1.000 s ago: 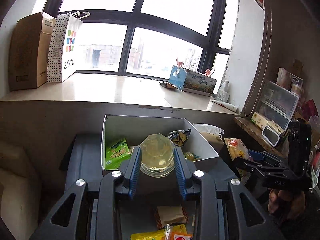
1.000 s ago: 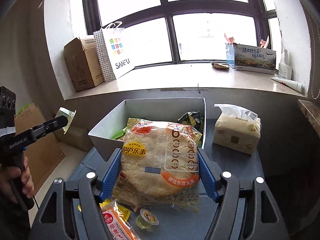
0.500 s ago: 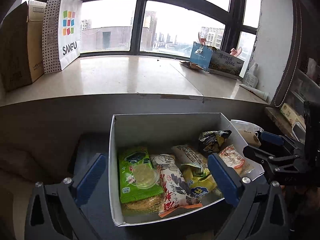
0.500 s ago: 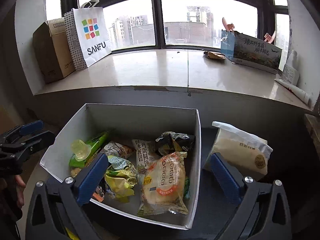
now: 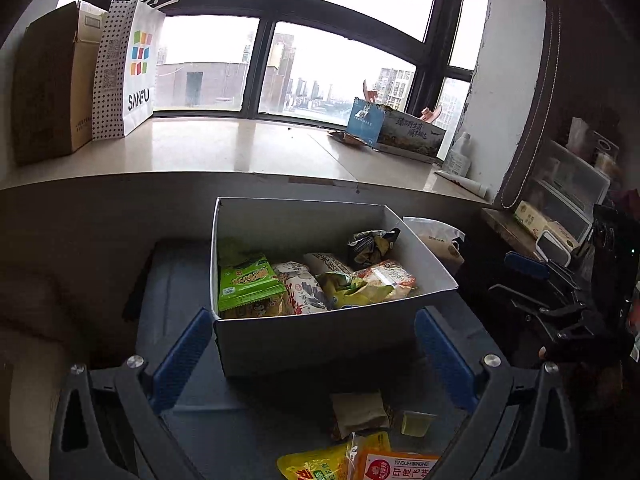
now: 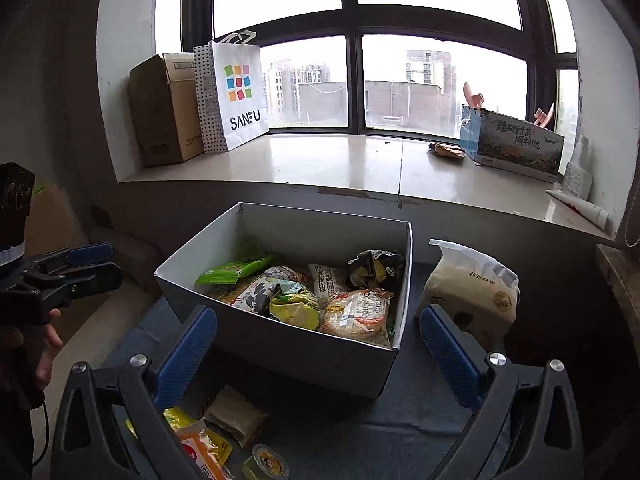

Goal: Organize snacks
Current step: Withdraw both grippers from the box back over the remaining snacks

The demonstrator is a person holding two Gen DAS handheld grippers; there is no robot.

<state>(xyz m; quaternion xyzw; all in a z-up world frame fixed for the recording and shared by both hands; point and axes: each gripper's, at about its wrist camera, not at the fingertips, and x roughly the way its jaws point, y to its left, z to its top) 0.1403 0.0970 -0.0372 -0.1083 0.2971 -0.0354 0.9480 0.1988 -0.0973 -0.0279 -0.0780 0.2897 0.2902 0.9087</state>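
While both claws hover level above the table, the left claw and right claw gape wide, holding nothing. Between and beyond each pair of fingers sits the white box full of snack packets; more loose snacks lie just below.

Ahead of the blue-padded left gripper, a white cardboard box holds a green crinkled snack packet; behind, a polka-dotted white paper bag carries multicoloured squares.
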